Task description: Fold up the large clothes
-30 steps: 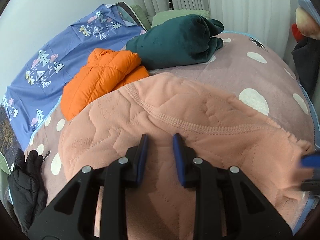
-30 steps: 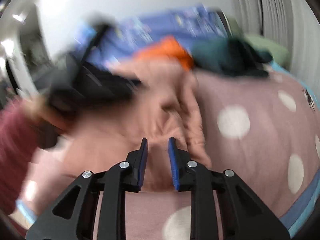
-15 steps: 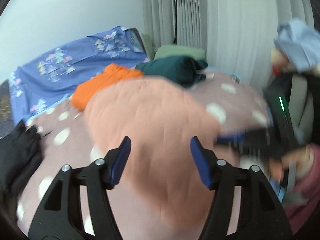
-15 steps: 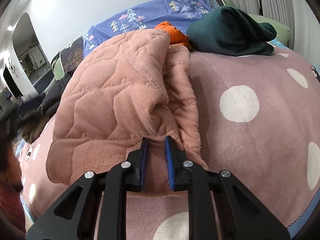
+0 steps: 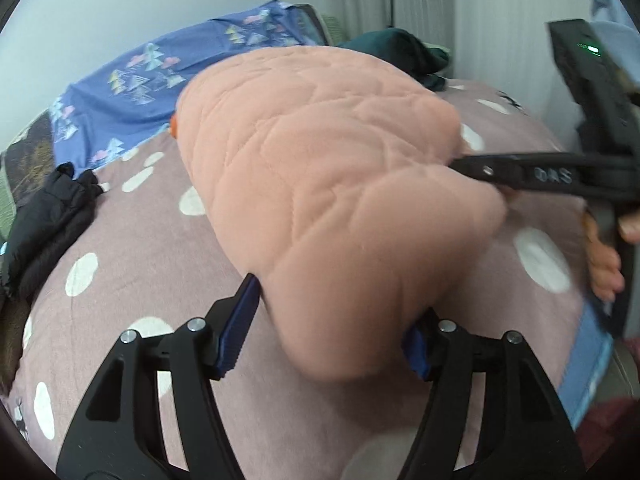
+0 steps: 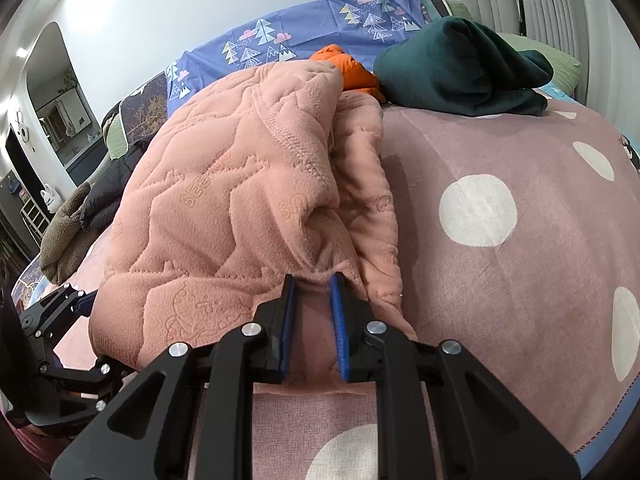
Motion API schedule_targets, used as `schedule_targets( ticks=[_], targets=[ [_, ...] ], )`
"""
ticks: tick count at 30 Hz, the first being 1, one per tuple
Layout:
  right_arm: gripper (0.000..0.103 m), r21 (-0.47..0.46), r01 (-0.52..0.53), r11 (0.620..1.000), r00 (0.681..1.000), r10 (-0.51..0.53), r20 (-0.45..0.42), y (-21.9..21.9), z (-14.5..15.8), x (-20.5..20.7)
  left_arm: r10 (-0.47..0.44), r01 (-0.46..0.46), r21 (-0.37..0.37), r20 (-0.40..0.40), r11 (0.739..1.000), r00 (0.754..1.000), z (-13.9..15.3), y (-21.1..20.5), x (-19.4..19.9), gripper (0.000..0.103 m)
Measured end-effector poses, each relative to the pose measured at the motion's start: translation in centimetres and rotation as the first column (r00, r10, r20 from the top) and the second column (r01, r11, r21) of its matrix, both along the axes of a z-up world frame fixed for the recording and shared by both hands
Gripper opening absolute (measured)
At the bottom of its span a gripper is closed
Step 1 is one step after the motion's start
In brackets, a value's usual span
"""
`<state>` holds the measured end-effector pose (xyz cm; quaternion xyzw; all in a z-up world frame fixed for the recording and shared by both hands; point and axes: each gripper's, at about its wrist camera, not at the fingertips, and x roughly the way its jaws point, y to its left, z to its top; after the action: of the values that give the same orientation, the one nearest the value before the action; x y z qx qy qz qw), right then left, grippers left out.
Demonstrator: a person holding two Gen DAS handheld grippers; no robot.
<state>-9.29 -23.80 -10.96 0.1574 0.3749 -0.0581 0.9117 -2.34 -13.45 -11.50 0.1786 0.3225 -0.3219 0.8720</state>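
The pink garment [image 6: 224, 208] lies in a soft heap on the bed [image 6: 520, 288]; its long side runs away from both hands, toward the far end of the bed; the right gripper [image 6: 312, 312] has its jaws tight on the near edge; the left gripper [image 5: 328, 328] sits at the other near corner, jaws wide and just opened, the cloth between them but not pinched; I think the left must close here, so both hands hold the near edge.
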Motion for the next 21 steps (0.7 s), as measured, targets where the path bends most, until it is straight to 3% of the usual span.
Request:
schedule_targets(
  ticks=[5, 9, 12, 14, 17, 21],
  targets=[
    [0.013, 0.035, -0.025, 0.999, 1.0, 0.026, -0.015, -0.1, -0.2, 0.1, 0.071, -0.085, 0.151, 0.1, 0.985, 0.993, -1.3, 1.0, -0.1, 0.069],
    [0.013, 0.022, -0.029, 0.999, 0.999, 0.029, -0.019, 0.1, -0.1, 0.1, 0.064, -0.067, 0.131, 0.025, 0.989, 0.998, -1.3, 1.8, 0.4, 0.069],
    [0.013, 0.035, -0.037, 0.999, 0.999, 0.037, -0.017, -0.2, -0.1, 0.0, 0.011, -0.005, 0.135, -0.04, 0.991, 0.999, -0.8, 2.4, -0.3, 0.059],
    [0.013, 0.036, -0.046, 0.998, 0.999, 0.047, -0.017, -0.2, -0.1, -0.1, -0.045, 0.058, 0.091, -0.142, 0.994, 0.989, -0.3, 4.2, -1.0, 0.036],
    [0.013, 0.03, -0.052, 0.998, 0.998, 0.053, -0.016, 0.0, -0.1, -0.2, -0.052, 0.053, -0.004, -0.221, 0.999, 0.974, 2.0, 7.3, -0.2, 0.019],
    [0.014, 0.021, -0.051, 0.998, 0.999, 0.051, -0.018, 0.1, -0.1, -0.1, -0.011, 0.003, -0.097, -0.087, 0.995, 0.996, 6.3, 6.9, 2.5, 0.018]
  ],
)
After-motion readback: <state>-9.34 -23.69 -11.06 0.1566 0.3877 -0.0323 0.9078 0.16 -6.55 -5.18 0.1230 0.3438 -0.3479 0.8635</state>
